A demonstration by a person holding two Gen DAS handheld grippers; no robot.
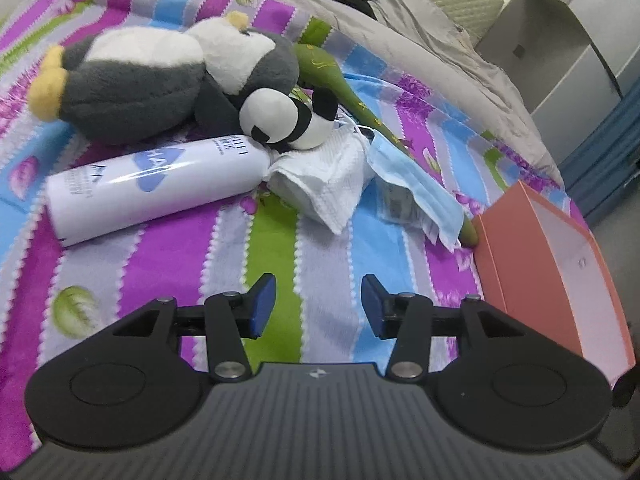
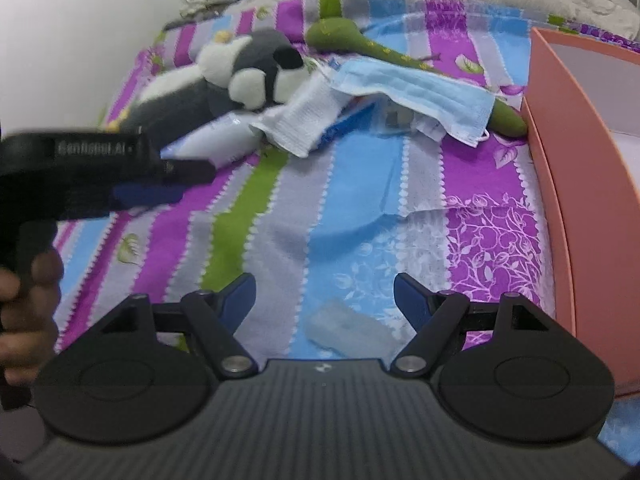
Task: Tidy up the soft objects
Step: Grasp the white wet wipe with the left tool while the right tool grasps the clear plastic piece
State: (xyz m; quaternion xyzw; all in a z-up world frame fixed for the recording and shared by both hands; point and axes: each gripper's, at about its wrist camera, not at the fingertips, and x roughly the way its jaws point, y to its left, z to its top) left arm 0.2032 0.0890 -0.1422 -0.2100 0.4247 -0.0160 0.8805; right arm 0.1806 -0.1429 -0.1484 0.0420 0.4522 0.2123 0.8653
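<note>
On a striped bedspread (image 1: 168,264) lie a grey-and-white penguin plush (image 1: 140,80), a small panda plush (image 1: 284,120) leaning on it, and a long green soft toy (image 1: 344,84). A white folded cloth (image 1: 324,176) and a blue face mask (image 1: 416,188) sit in front of them. My left gripper (image 1: 319,304) hovers open over the bedspread, short of the cloth, with nothing between its pads. My right gripper (image 2: 325,300) is open wider, above a clear plastic packet (image 2: 348,328) lying on the bed. In the right wrist view the penguin (image 2: 192,96), panda (image 2: 256,80) and mask (image 2: 420,92) lie farther off.
A white spray bottle (image 1: 152,184) lies on its side by the penguin. An open orange box (image 1: 532,264) stands at the right, also in the right wrist view (image 2: 580,160). A hand (image 2: 28,300) holds the left tool's black housing (image 2: 80,168). Grey bedding (image 1: 420,40) lies behind.
</note>
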